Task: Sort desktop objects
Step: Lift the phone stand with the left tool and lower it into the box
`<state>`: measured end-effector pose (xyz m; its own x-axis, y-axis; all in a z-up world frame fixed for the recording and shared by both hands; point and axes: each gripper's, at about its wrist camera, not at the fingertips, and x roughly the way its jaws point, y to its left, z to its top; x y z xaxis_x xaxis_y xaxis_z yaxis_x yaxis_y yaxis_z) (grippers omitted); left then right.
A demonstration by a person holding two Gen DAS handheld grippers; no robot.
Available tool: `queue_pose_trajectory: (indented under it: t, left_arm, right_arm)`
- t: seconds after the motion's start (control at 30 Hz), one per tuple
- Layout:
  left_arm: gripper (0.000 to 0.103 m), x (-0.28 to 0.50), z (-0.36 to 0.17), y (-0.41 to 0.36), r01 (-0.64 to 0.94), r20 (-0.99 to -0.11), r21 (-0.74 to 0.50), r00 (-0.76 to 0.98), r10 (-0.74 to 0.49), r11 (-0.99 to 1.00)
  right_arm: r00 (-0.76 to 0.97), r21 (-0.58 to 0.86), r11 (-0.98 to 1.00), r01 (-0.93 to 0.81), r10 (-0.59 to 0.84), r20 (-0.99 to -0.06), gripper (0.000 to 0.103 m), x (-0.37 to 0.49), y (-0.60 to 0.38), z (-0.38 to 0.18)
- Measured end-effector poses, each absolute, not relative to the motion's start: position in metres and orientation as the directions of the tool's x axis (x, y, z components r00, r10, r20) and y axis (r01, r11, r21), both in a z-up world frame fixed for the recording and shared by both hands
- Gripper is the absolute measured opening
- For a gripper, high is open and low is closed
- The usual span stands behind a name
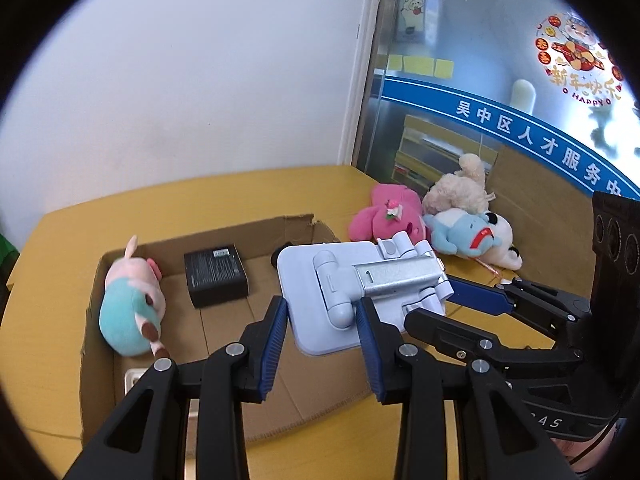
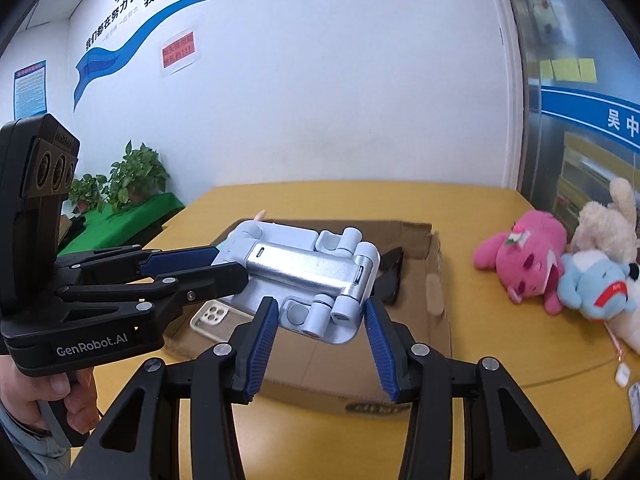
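now both tools [image 1: 322,340] [image 2: 322,338] apparently clamp smooth hinged plastic-metal stand [image 1: 360,280] above cardboard box [image 1: 224,344].

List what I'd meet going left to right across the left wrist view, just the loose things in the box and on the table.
Pink and teal plush → black box → pale blue folding stand → pink plush → blue plush.

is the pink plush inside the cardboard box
No, the pink plush lies on the yellow table to the right of the box, beside the other plush toys.
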<state>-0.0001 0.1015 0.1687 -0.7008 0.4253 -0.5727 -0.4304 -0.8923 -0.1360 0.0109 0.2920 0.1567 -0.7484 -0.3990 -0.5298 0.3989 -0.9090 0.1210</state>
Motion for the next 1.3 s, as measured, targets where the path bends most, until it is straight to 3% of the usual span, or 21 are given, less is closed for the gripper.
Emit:
queue_pose_trajectory:
  t: [0.27,0.63,1.03,1.3]
  left_arm:
    - [0.035,-0.081,0.148,0.07,-0.351,-0.639,-0.188,-0.666,0.385,-0.917]
    - [0.035,-0.17,0.051,0.036,-0.23,-0.789,-0.254,-0.512,0.339,-0.939]
    - [0.031,-0.195,-0.005,0.033,-0.16,-0.888,-0.233,-0.367,0.277,-0.959]
    - [0.032,-0.19,-0.006,0.026,-0.135,-0.898,-0.247,-0.341,0.279,-0.96]
  right_arm:
    - [-0.695,0.107,-0.89,0.444,-0.417,-0.586,0.044,-0.076,0.254,0.152]
    - [-0.496,0.211,-0.866,0.453,-0.441,-0.748,0.044,-0.183,0.206,0.056]
    - [-0.196,0.304,-0.864,0.402,-0.406,-0.893,0.046,-0.228,0.183,-0.021]
    - [-0.191,0.289,-0.865,0.41,-0.391,-0.9,0.045,-0.223,0.174,-0.024]
